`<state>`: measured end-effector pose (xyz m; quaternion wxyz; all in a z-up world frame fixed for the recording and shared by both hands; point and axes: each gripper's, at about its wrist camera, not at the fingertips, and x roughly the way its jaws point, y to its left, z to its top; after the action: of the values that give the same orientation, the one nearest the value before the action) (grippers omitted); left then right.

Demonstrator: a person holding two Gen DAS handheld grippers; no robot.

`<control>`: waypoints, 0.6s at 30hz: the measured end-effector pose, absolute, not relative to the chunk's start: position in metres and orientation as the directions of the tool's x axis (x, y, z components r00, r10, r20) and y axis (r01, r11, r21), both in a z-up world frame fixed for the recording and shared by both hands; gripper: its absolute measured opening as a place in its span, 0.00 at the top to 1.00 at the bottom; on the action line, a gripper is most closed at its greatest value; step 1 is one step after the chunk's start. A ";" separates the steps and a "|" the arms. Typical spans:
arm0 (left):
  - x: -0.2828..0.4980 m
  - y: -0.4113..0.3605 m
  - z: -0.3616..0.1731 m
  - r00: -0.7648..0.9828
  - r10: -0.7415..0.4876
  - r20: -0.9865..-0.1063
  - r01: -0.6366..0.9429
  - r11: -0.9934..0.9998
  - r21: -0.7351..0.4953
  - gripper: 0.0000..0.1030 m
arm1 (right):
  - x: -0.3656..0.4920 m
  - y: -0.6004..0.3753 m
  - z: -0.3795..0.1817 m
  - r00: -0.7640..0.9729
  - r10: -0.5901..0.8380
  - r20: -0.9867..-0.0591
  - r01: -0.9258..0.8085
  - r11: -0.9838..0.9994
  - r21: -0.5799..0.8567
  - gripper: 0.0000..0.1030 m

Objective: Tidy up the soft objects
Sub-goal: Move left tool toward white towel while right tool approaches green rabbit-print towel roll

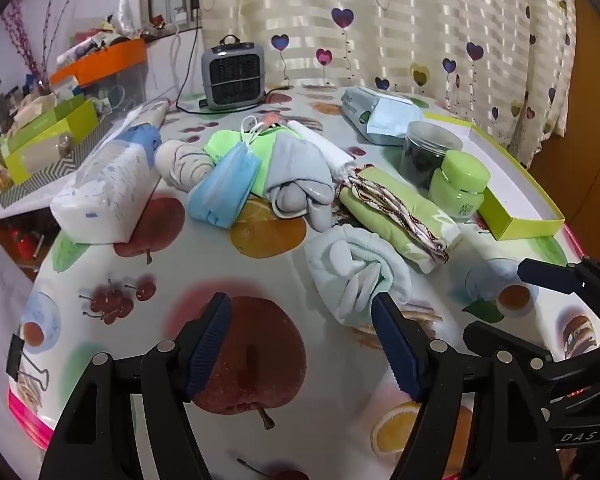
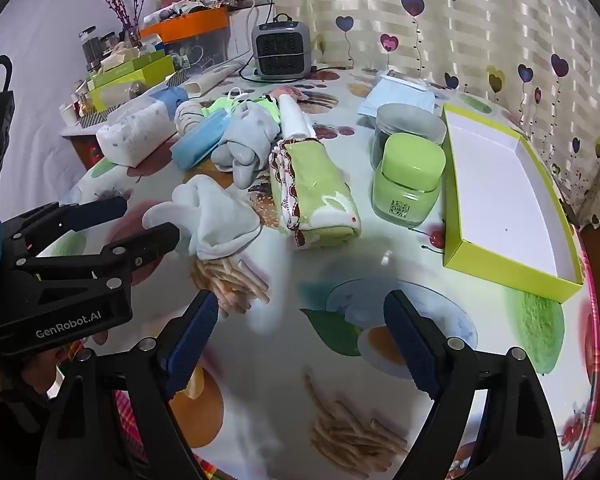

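Note:
A pale blue glove (image 1: 352, 268) (image 2: 216, 220) lies near the table's front. Behind it lie a rolled green towel (image 1: 396, 216) (image 2: 316, 196), a grey glove (image 1: 300, 184) (image 2: 244, 140), blue face masks (image 1: 224, 184) (image 2: 200, 140) and a white roll (image 1: 324, 144) (image 2: 294, 116). My left gripper (image 1: 300, 328) is open and empty, its right finger beside the pale glove; it also shows in the right wrist view (image 2: 140, 220). My right gripper (image 2: 300, 332) is open and empty over the tablecloth; it also shows in the left wrist view (image 1: 520, 300). An open green box (image 2: 508, 200) (image 1: 520, 216) stands at the right.
A green jar (image 2: 408, 180) (image 1: 458, 184) and a dark jar (image 2: 404, 128) (image 1: 428, 148) stand beside the box. A tissue pack (image 1: 108, 192) (image 2: 136, 132), a mask packet (image 1: 380, 114) (image 2: 400, 94) and a grey heater (image 1: 232, 72) (image 2: 282, 48) sit further back. Cluttered boxes (image 1: 52, 136) fill the left.

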<state>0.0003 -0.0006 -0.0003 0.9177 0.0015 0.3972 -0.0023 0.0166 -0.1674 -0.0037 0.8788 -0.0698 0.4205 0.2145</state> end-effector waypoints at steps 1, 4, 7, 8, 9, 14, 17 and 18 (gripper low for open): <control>0.001 0.000 -0.001 0.679 -0.013 -0.734 0.008 1.000 -0.011 0.29 | 0.017 -0.168 -0.004 0.554 0.318 -0.769 -0.435 0.898 0.058 0.17; 0.001 0.001 -0.001 0.681 -0.010 -0.732 0.005 1.000 -0.009 0.29 | 0.018 -0.168 -0.005 0.555 0.315 -0.770 -0.430 0.901 0.058 0.17; 0.002 0.002 -0.003 0.680 -0.005 -0.733 0.002 1.000 -0.005 0.29 | 0.019 -0.169 -0.003 0.555 0.313 -0.770 -0.428 0.902 0.058 0.17; 0.003 0.003 -0.004 0.679 -0.003 -0.734 0.001 1.000 -0.003 0.29 | 0.018 -0.169 -0.003 0.556 0.314 -0.769 -0.429 0.902 0.058 0.17; -0.002 0.002 -0.010 0.677 -0.006 -0.736 0.002 1.000 -0.006 0.29 | 0.019 -0.167 -0.004 0.557 0.313 -0.769 -0.429 0.902 0.057 0.17; -0.004 0.007 -0.015 0.666 -0.001 -0.746 -0.007 1.000 -0.008 0.29 | 0.018 -0.166 -0.004 0.562 0.313 -0.765 -0.433 0.900 0.050 0.17; 0.001 0.007 -0.011 0.653 0.002 -0.757 -0.011 1.000 -0.007 0.29 | 0.018 -0.164 -0.004 0.562 0.312 -0.766 -0.436 0.899 0.047 0.17; 0.002 0.007 -0.011 0.652 0.006 -0.758 -0.012 1.000 -0.003 0.29 | 0.018 -0.164 -0.003 0.562 0.313 -0.766 -0.436 0.898 0.047 0.17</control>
<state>0.0016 0.0068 -0.0111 0.9089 -0.0037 0.4169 0.0048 0.0183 -0.1638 -0.0034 0.8806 -0.0740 0.4168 0.2128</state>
